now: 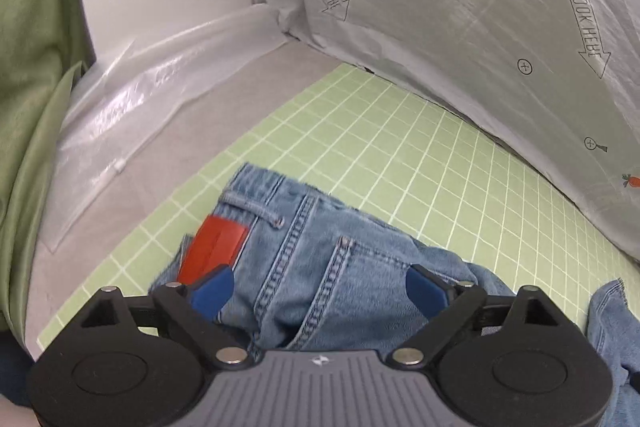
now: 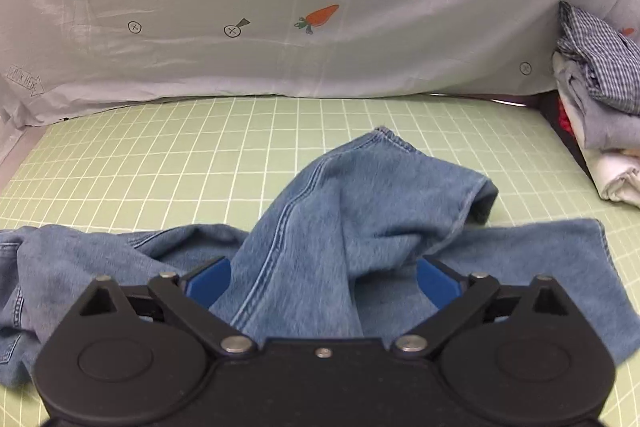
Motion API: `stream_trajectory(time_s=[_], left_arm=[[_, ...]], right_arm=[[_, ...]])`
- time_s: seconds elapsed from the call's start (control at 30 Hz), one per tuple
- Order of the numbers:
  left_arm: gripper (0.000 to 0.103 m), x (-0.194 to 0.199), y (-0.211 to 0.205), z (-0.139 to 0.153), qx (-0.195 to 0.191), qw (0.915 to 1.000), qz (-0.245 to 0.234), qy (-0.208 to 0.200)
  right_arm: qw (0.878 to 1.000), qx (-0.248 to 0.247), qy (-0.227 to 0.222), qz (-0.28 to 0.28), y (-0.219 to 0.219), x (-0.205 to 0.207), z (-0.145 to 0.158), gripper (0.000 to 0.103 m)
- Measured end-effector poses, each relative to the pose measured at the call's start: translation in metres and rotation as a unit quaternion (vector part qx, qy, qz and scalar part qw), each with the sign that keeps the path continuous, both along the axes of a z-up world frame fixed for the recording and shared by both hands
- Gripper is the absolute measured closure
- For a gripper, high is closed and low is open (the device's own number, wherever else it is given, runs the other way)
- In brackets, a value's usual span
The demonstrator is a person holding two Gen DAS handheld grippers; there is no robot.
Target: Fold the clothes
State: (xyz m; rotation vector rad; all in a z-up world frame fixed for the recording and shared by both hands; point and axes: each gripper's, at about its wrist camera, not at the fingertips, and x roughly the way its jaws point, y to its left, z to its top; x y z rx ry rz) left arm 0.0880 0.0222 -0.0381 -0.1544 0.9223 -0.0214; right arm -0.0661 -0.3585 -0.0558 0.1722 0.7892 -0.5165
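A pair of light blue jeans (image 1: 320,267) lies on the green grid mat (image 1: 380,131). In the left wrist view I see its waistband end, with belt loops and a red label (image 1: 216,247). My left gripper (image 1: 320,291) is open, its blue pads on either side of the waistband, just above it. In the right wrist view a jeans leg (image 2: 360,203) runs forward between the blue pads of my right gripper (image 2: 324,283), which is open. The leg's hem lies ahead, and more denim spreads left and right.
A white sheet with carrot prints (image 2: 320,19) hangs along the mat's far edge. A pile of other clothes, with a blue checked shirt (image 2: 600,67), sits at the right. Clear plastic (image 1: 132,95) and green cloth (image 1: 32,67) lie to the left.
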Motion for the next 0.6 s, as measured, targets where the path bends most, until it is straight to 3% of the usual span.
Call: stream_trajectory(time_s=[0.17, 0.33, 0.53, 0.57, 0.6], left_arm=[[0.009, 0.055, -0.019, -0.016, 0.007, 0.9995, 0.010, 0.028], [0.009, 0.112, -0.040, -0.038, 0.032, 0.9968, 0.008, 0.073], [0.008, 0.134, -0.035, -0.064, 0.046, 0.9933, 0.026, 0.102], [0.008, 0.133, -0.034, -0.066, 0.045, 0.9930, 0.029, 0.106], [0.008, 0.133, -0.032, -0.069, 0.043, 0.9926, 0.032, 0.109]], right_arm=[[1.000, -0.013, 0.020, 0.007, -0.017, 0.058, -0.013, 0.000], [0.999, 0.015, 0.048, -0.012, -0.041, 0.112, -0.035, 0.000], [0.994, 0.027, 0.097, -0.038, -0.058, 0.149, -0.075, 0.001], [0.993, 0.027, 0.104, -0.043, -0.059, 0.151, -0.079, 0.004], [0.993, 0.027, 0.110, -0.044, -0.061, 0.150, -0.081, 0.015]])
